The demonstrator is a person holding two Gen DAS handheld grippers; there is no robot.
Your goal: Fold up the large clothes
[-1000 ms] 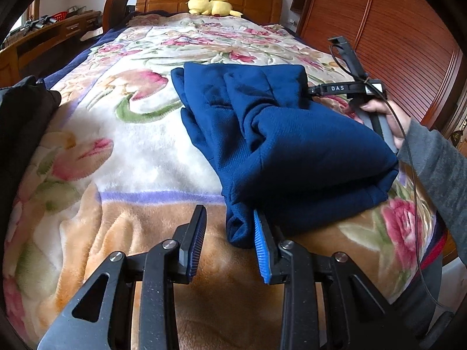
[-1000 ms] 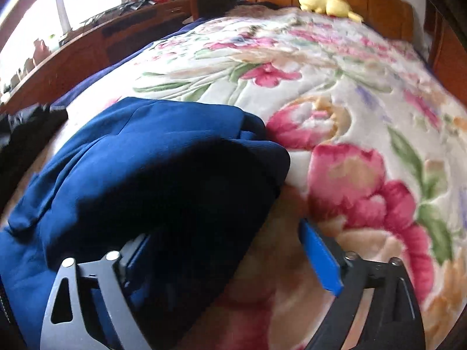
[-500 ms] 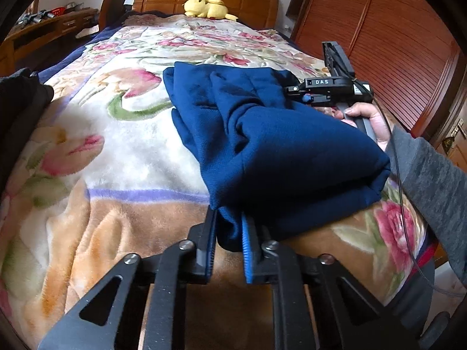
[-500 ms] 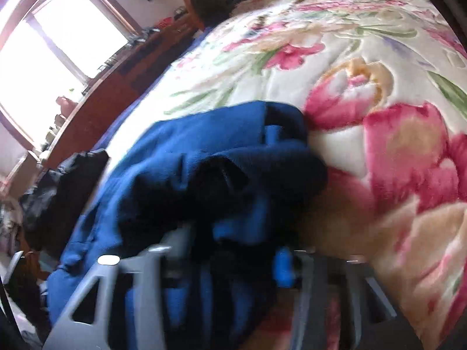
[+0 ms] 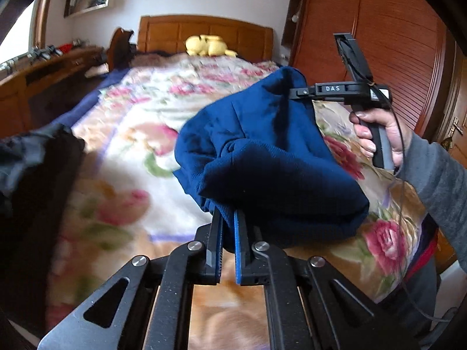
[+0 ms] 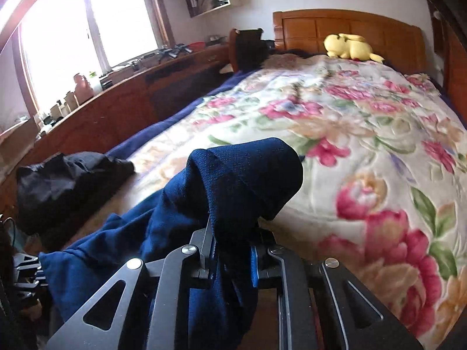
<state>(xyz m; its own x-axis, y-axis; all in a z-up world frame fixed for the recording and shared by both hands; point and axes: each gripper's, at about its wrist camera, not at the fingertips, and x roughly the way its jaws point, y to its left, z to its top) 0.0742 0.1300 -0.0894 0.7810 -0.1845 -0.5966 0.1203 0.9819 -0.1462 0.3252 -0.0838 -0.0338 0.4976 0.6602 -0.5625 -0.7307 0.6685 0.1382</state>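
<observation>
A folded navy blue garment point(image 5: 271, 157) hangs in the air above the floral bedspread point(image 5: 140, 134), held at both ends. My left gripper point(image 5: 228, 218) is shut on its near lower edge. My right gripper point(image 6: 232, 239) is shut on the far end of the same garment point(image 6: 233, 180); it also shows in the left wrist view point(image 5: 294, 92), gripping the cloth's top right corner. The cloth sags between the two grippers.
A black garment point(image 6: 64, 183) lies piled at the bed's left near edge, also in the left wrist view point(image 5: 32, 157). A yellow plush toy point(image 6: 348, 46) lies by the wooden headboard point(image 5: 204, 32). A wooden sideboard point(image 6: 122, 99) runs along the left, a wardrobe point(image 5: 388, 43) on the right.
Both grippers closed on the blue garment, one at each end, and lifted it off the bedspread. It lay flat on the bed a second ago.
</observation>
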